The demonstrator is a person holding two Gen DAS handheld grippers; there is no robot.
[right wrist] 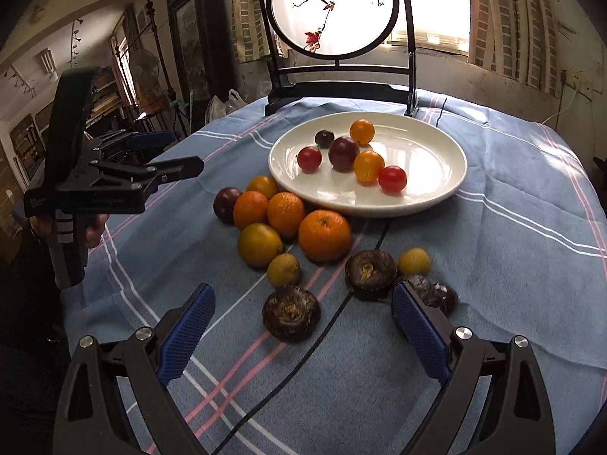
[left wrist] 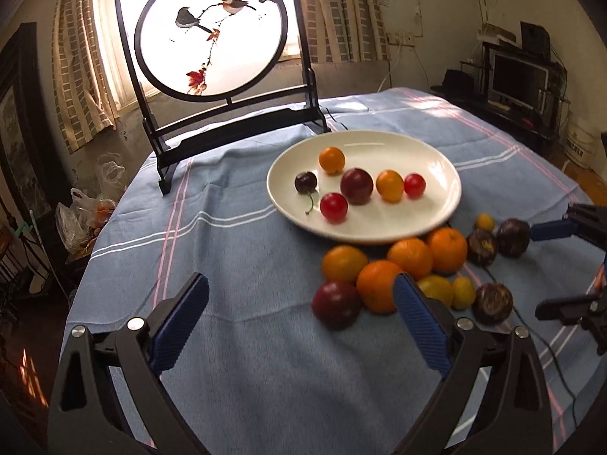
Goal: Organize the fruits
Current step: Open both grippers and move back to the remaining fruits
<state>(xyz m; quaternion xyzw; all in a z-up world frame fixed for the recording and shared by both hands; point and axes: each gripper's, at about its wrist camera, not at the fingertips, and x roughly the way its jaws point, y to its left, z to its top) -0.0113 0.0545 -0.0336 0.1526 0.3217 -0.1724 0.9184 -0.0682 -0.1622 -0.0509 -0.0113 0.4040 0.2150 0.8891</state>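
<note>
- On the tabletop's blue striped cloth (right wrist: pixel 512 197), a white round plate (right wrist: pixel 436 193) held six small fruits: cherry tomatoes, a dark plum, a cherry.
- Loose pile of oranges (right wrist: pixel 324 235), yellow fruits and dark brown wrinkled fruits (right wrist: pixel 291 313) lay just beside the plate's near rim.
- Left claw (left wrist: pixel 301 320) spread, empty, above the cloth near a dark red plum (left wrist: pixel 335 303).
- Right claw (right wrist: pixel 303 326) spread, empty, a wrinkled fruit between its fingers.
- Judged: sorting partway done; next move calls for closing gently on that fruit.

Six small fruits (right wrist: pixel 343 153) sit on the white plate (right wrist: pixel 436 197); oranges (right wrist: pixel 324 235) cluster beside it.
</note>
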